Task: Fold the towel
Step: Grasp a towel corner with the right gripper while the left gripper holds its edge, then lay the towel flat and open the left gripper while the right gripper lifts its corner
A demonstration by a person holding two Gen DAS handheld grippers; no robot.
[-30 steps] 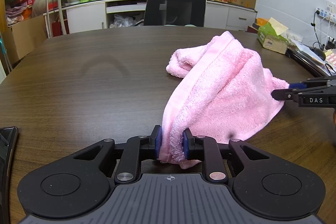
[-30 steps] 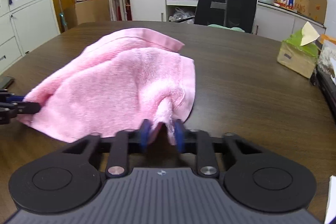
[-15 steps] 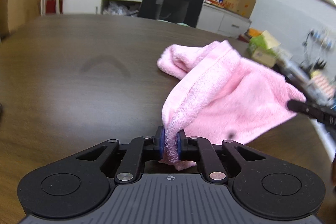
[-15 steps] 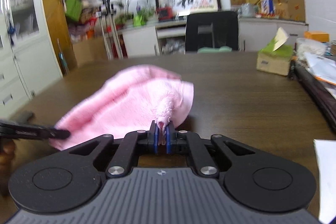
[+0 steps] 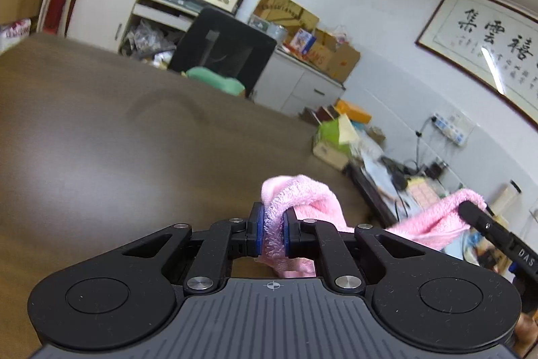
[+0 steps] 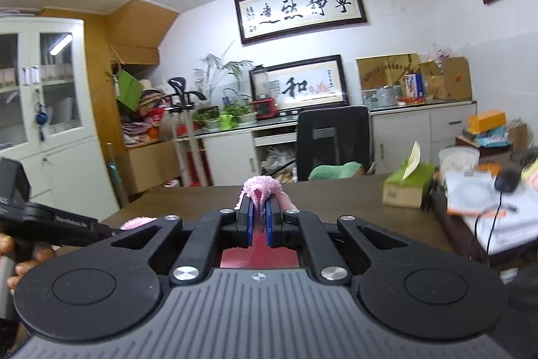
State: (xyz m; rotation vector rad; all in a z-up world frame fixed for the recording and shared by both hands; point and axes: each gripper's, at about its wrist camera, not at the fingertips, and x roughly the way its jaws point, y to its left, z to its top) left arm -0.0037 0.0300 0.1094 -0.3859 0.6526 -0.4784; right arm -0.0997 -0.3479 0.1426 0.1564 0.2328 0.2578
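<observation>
Left tool (image 5: 271, 232) clamped on a bunched corner of the pink towel (image 5: 302, 201); terry pile squeezed between the two blue pads (image 5: 256, 232), a short tail of cloth hanging out below them. From that pinch the towel loops up in a soft roll, then runs off to the right as a sagging band.

Right tool (image 6: 258, 221) also closed on the towel (image 6: 260, 187): a small pink tuft sticks up above its blue pads (image 6: 248, 222), which stand very near each other with cloth between. In the left wrist view the right tool (image 5: 469, 211) shows as a black finger at the far right, its tip buried in the other end of the pink band.

Towel is held up between the two tools, above the dark wooden surface (image 5: 101, 140). Whether any part of it touches the wood I cannot tell; the lower drape is hidden behind the tool bodies.

In the right wrist view the left tool (image 6: 67, 226) comes in from the left edge, a bit of pink at its tip, the person's fingers (image 6: 23, 264) wrapped round its handle.

Around: black office chair (image 6: 333, 140) at the far edge of the surface, a green tissue box (image 6: 408, 184) on the right side, cluttered papers and a black mouse (image 6: 507, 180) beyond it. Framed calligraphy (image 6: 299, 9) on the back wall.
</observation>
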